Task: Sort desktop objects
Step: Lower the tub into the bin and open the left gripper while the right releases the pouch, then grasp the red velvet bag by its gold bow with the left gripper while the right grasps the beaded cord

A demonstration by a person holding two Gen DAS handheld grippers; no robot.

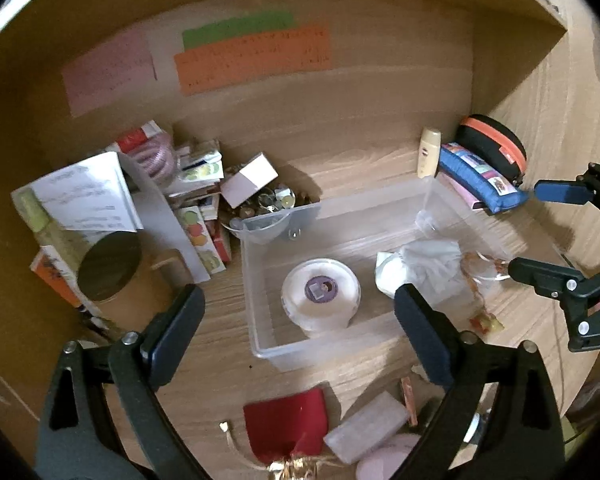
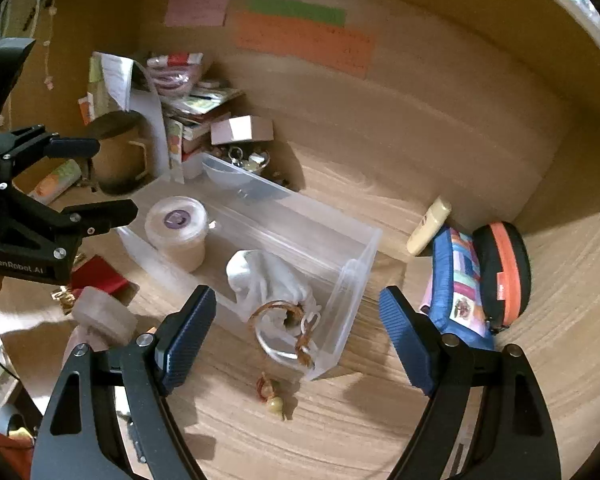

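Left gripper (image 1: 300, 332) nearest the lens, jaws standing wide and gripping nothing, hovering above the clear plastic bin (image 1: 284, 216). Right gripper (image 2: 296, 340) likewise gaping, empty. Bin is sitting on the wooden tabletop (image 2: 380, 420), holding a white round container (image 1: 320, 294) and a white drawstring pouch (image 2: 268, 284). Small beaded charm (image 2: 272, 396) is lying just outside the bin.

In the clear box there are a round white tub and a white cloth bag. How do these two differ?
The round white tub is rigid and stands upright with a purple label on its lid; the white cloth bag is soft, crumpled and lies on its side. The tub has no strings; the bag has cords at its mouth. Both are white and sit inside the clear box.
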